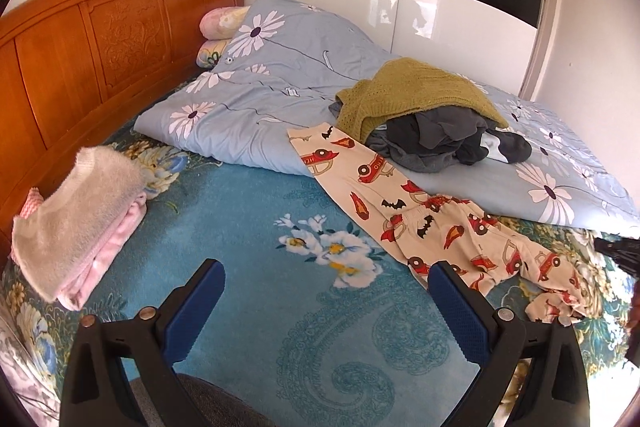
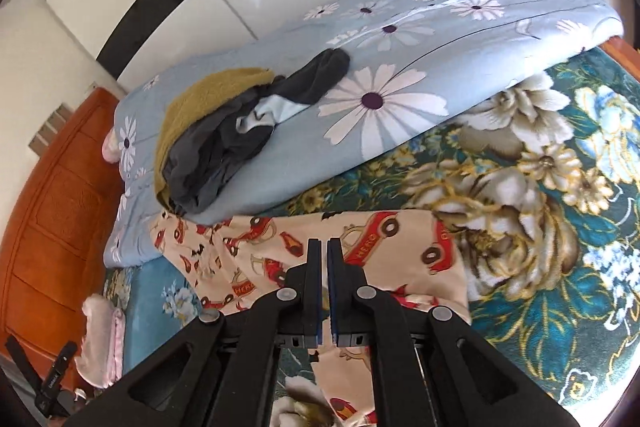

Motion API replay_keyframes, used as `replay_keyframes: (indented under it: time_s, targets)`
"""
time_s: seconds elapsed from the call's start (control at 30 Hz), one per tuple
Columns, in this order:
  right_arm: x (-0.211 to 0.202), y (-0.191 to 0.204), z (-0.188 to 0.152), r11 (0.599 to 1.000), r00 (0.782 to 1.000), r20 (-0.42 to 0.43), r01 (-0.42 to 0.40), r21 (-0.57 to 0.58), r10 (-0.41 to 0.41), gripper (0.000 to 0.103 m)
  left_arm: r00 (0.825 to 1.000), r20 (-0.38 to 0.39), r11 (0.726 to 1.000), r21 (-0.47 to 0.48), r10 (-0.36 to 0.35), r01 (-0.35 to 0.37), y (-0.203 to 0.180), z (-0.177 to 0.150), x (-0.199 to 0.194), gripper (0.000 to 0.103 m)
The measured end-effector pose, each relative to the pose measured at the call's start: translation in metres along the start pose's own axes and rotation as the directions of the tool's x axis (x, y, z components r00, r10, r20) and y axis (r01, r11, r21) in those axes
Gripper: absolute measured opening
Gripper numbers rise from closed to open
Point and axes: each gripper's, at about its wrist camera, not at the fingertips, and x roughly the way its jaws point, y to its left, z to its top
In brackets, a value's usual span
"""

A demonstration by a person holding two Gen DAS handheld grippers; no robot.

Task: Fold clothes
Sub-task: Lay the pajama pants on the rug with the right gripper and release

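Cream pyjama trousers [image 1: 424,227] printed with red cars and bats lie stretched across the blue flowered bedspread [image 1: 248,219], one end tucked against the quilt. My left gripper [image 1: 326,277] hovers open over bare bedspread just left of them, nothing between its blue pads [image 1: 200,303]. In the right wrist view the same trousers [image 2: 404,247] lie spread under my right gripper [image 2: 324,245], whose jaws are shut. I see no cloth pinched between the fingertips. A black tip of the right gripper [image 1: 618,253] shows at the right edge.
A heap of unfolded clothes, an olive knit [image 1: 412,87] over dark grey garments [image 1: 448,147], sits on the light blue daisy quilt [image 1: 256,83]. A folded white and pink stack [image 1: 76,215] rests by the wooden headboard [image 1: 80,47]. A glossy wardrobe [image 1: 400,7] stands behind.
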Motion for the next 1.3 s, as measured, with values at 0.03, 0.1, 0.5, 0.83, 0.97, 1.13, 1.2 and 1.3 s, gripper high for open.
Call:
replay_keyframes:
  time_s: [0.03,0.1,0.5,0.83,0.97,1.13,1.2,1.3]
  targets:
    - [0.023,0.019,-0.002,0.999,0.999,-0.043,-0.007,-0.043,0.005,0.007,1.0,-0.007,1.0,-0.018,0.001,-0.001,0.004,-0.002,0.0,0.103]
    - [0.067,0.061,-0.011,0.991,0.994,-0.112,-0.029,-0.132,0.015,0.022,1.0,-0.015,0.999,-0.051,0.015,-0.016,0.012,-0.004,-0.002,0.103]
    - [0.266,0.239,-0.082,0.911,0.951,-0.294,-0.035,-0.41,-0.096,0.051,0.997,-0.03,0.986,-0.15,0.075,-0.078,0.059,-0.013,-0.006,0.103]
    - [0.307,0.254,-0.076,0.842,0.927,-0.222,0.152,-0.518,-0.303,0.041,0.997,-0.054,0.985,-0.163,0.055,-0.064,0.068,-0.008,0.011,0.103]
    - [0.276,0.223,-0.059,0.926,0.951,-0.251,0.08,-0.369,-0.182,0.004,0.997,-0.066,0.984,-0.172,0.037,-0.048,0.068,-0.009,0.019,0.103]
    - [0.192,0.17,-0.038,0.977,0.981,-0.185,-0.095,-0.192,0.058,0.003,0.996,-0.088,0.981,-0.193,-0.006,-0.011,0.06,-0.01,0.032,0.103]
    - [0.152,0.15,-0.033,0.976,0.982,-0.142,-0.149,-0.158,0.127,0.003,0.996,-0.077,0.98,-0.196,-0.034,0.018,0.051,-0.009,0.035,0.103]
    - [0.104,0.132,-0.033,0.968,0.977,-0.092,-0.204,-0.148,0.192,0.003,0.996,-0.063,0.987,-0.149,-0.07,0.06,0.026,-0.005,0.039,0.103]
